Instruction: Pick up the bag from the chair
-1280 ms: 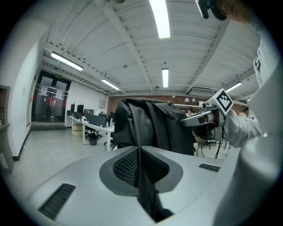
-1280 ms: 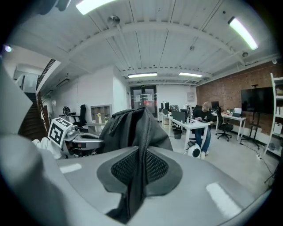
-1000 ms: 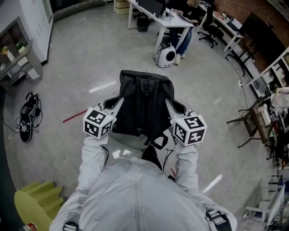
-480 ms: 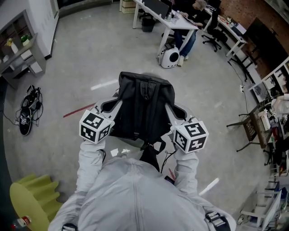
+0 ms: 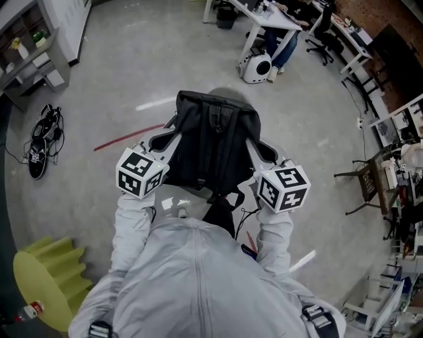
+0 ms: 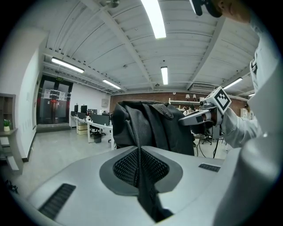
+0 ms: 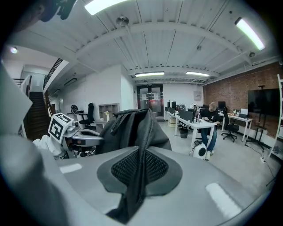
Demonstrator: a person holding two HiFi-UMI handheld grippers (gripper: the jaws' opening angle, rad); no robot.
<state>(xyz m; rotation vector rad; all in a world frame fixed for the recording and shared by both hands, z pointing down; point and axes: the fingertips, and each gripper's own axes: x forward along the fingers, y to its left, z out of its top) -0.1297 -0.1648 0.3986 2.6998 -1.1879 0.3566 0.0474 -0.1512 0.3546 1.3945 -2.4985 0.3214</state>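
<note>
A black backpack [image 5: 215,145] hangs in the air in front of me, above the grey floor, held from both sides. My left gripper [image 5: 170,137] is shut on a black strap at the bag's left side. The strap runs down between its jaws in the left gripper view, where my left gripper [image 6: 140,152] sits below the bag [image 6: 150,126]. My right gripper [image 5: 256,150] is shut on the strap at the bag's right side. In the right gripper view that strap is pinched in my right gripper [image 7: 140,154] under the bag [image 7: 132,126]. No chair shows under the bag.
A white desk [image 5: 274,18] with a seated person stands at the top, a white round case [image 5: 256,67] beside it. Black shoes [image 5: 39,148] lie at the left, near a grey shelf [image 5: 33,56]. A yellow-green seat [image 5: 46,280] is at lower left. Dark chairs [image 5: 363,178] stand right.
Both grippers keep their hold on the straps. The bag has stayed at about the same place before me, while the room has slid slightly up and right in the head view.
</note>
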